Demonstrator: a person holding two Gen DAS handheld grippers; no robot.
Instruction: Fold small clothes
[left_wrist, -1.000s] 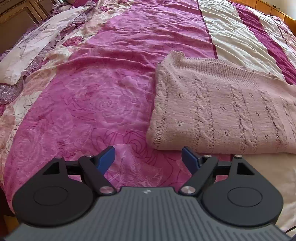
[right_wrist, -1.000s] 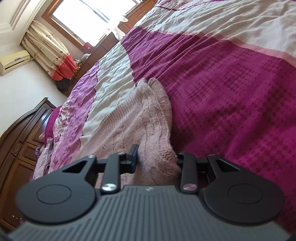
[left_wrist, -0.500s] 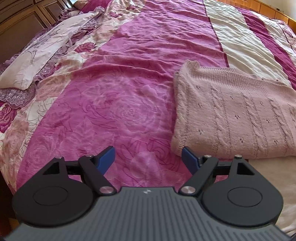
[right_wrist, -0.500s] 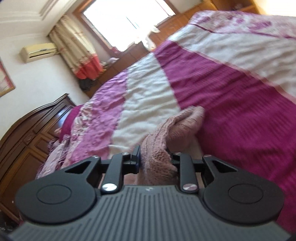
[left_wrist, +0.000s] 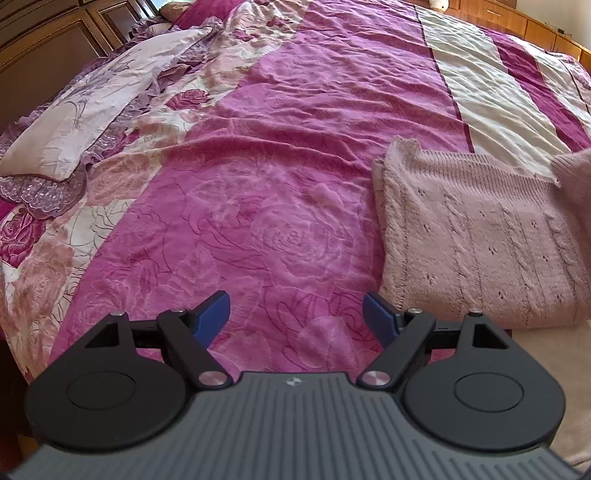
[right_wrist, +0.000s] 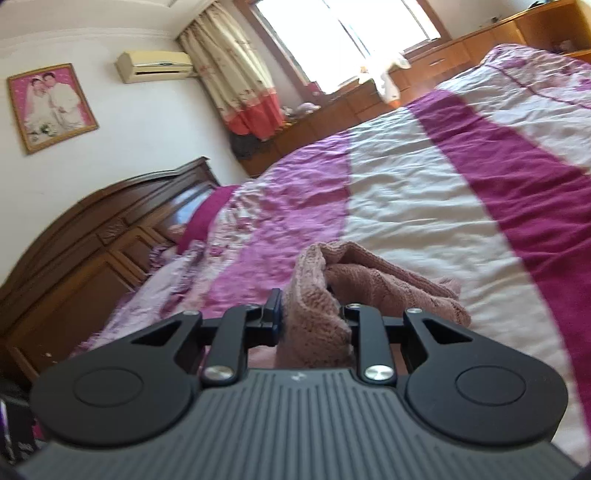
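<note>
Meanwhile right gripper jaws pinch the bunched pink knit sweater; left gripper gapes wide.

Left wrist view: low over bedspread, facing headboard end; right wrist view: close behind pink sweater, facing window; both share sweater, bedspread.

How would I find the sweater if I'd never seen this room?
Look at the big bed with the pink rose bedspread. The sweater lies near its edge, where roses meet cream stripes. It is the only fuzzy, pale pink knitted thing, with cable ridges and tiny holes.
</note>
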